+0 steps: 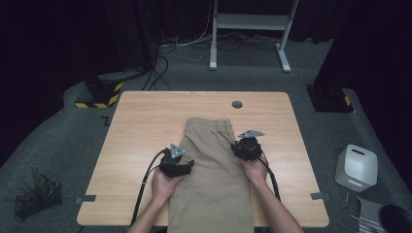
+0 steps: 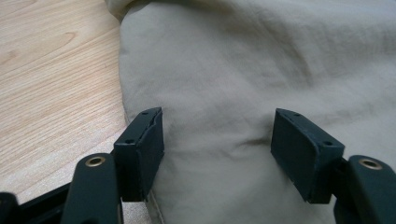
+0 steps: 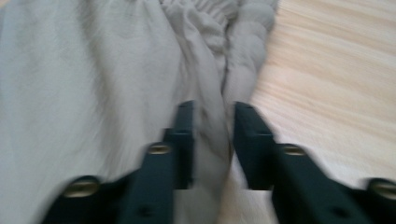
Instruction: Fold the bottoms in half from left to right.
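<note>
Khaki trousers [image 1: 214, 189] lie lengthwise on the wooden table [image 1: 141, 126], waistband at the far end, legs running off the near edge. My left gripper [image 1: 188, 165] rests at the cloth's left edge; in the left gripper view its jaws [image 2: 217, 149] stand wide apart over flat fabric [image 2: 224, 70], pads not pressing on it. My right gripper [image 1: 237, 147] is at the right edge near the waistband. In the blurred right gripper view its jaws [image 3: 212, 140] stand close together with a raised fold of the trousers [image 3: 210, 107] pinched between them.
A round cable hole [image 1: 237, 104] sits at the table's far edge. On the floor stand a white container [image 1: 356, 167] at the right and a wire basket [image 1: 36, 196] at the left. A white desk frame [image 1: 252, 24] stands beyond.
</note>
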A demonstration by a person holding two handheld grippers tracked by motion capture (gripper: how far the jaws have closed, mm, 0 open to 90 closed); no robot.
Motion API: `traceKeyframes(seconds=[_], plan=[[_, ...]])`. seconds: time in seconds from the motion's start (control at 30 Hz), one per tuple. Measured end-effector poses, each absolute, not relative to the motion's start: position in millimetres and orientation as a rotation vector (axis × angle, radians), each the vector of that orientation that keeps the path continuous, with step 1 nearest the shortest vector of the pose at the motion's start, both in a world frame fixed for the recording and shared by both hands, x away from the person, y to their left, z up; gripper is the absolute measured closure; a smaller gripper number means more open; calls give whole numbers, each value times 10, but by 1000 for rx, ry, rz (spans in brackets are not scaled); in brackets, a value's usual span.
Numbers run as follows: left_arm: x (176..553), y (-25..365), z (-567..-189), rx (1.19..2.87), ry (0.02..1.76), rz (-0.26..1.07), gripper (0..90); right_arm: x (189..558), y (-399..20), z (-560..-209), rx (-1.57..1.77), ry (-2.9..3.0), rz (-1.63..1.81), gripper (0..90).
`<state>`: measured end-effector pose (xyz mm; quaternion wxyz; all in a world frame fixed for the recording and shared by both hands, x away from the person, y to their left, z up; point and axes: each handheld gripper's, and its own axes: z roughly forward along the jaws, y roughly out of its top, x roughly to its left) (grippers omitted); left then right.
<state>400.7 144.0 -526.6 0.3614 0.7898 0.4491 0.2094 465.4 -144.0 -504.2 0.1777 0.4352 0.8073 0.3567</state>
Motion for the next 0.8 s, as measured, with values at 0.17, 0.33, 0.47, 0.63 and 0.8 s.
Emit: traceKeyframes(seconds=[0.17,0.33,0.47,0.63,0.8], plan=[[4006,1457,-5265,2042,1145,544,352,4773,-1567,-5027,1227,2251,929,898],[4007,1455,-5264,2042,1141,544,363,4825,-1653,-5131,1284,2257,865,782],[4008,1449,-5265,2038,1145,542,362,4735,-1616,-5001,1262,2177,948,647],[4009,1448,-5265,2038,1147,541,361,4796,-1507,-4878,1269,2157,1084,639],[4006,1446,-5266,2037,1148,544,361,4917,-1453,-5059,1272,2228,958,900]])
